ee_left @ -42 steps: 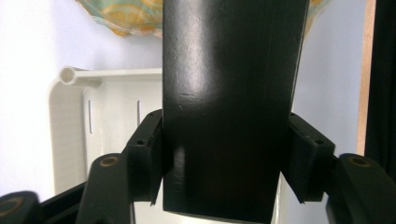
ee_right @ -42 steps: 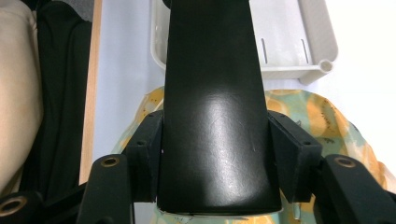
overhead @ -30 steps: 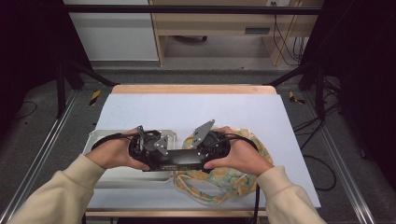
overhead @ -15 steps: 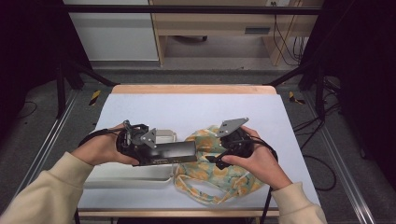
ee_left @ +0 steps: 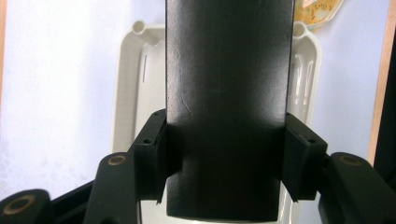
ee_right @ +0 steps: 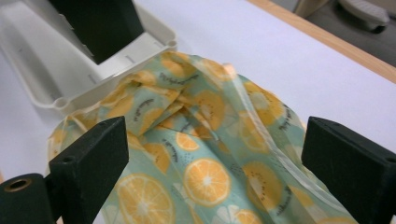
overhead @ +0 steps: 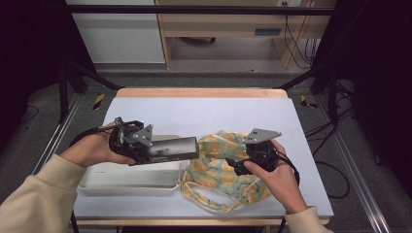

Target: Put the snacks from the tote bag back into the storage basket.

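Note:
My left gripper (overhead: 156, 151) is shut on a long black box (overhead: 174, 148), held level above a white plastic tray (overhead: 128, 177); the left gripper view has the box (ee_left: 227, 93) clamped between both pads over the tray (ee_left: 130, 93). A green cloth bag with an orange-slice print (overhead: 221, 167) lies crumpled to the right of the tray. My right gripper (overhead: 232, 168) hovers over the bag, and its jaws have just been opening. In the right gripper view they stand wide apart (ee_right: 224, 154) above the bag (ee_right: 201, 140) with nothing pinched between them.
The table (overhead: 204, 114) is covered in a white sheet with a wooden far edge (overhead: 199, 92). A metal frame stands around the table, and cables trail on the floor at the right. The bag's strap (overhead: 214, 204) loops toward the near edge.
My left gripper has carried the black box left and a little up, out from over the bag. My right gripper let go of the box, opened, and moved right over the bag.

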### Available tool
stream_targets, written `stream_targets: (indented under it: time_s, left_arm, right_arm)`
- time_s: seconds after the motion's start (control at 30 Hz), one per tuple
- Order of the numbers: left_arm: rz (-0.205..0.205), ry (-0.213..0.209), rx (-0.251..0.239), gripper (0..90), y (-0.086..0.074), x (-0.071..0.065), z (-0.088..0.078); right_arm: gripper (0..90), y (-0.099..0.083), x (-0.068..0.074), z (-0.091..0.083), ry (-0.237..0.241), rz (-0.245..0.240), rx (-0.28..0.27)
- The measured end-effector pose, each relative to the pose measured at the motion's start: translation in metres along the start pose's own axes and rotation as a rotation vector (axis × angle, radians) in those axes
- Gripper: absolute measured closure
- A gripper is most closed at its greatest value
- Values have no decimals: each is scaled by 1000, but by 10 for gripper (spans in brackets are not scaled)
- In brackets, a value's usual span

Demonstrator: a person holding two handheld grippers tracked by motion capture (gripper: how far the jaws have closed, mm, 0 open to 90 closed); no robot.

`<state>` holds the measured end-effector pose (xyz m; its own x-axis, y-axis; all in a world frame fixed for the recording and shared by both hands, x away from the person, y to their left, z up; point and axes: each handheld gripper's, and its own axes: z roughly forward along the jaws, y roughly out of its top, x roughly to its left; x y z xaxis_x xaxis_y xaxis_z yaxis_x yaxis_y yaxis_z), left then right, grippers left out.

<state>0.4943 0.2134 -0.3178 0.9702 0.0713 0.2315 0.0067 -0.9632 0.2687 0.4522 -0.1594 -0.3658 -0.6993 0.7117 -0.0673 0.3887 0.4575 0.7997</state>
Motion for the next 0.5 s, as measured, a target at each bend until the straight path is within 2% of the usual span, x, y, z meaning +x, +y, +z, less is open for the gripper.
stream_targets:
  time_s: [0.23, 0.5]
  left_arm:
    - [0, 16, 8, 435, -12, 0, -4]
    - [-13, 29, 19, 435, -26, 1, -7]
  right_arm:
    - [83, -23, -3, -10, -99, 56, -32]
    - [96, -53, -12, -23, -199, 104, -34]
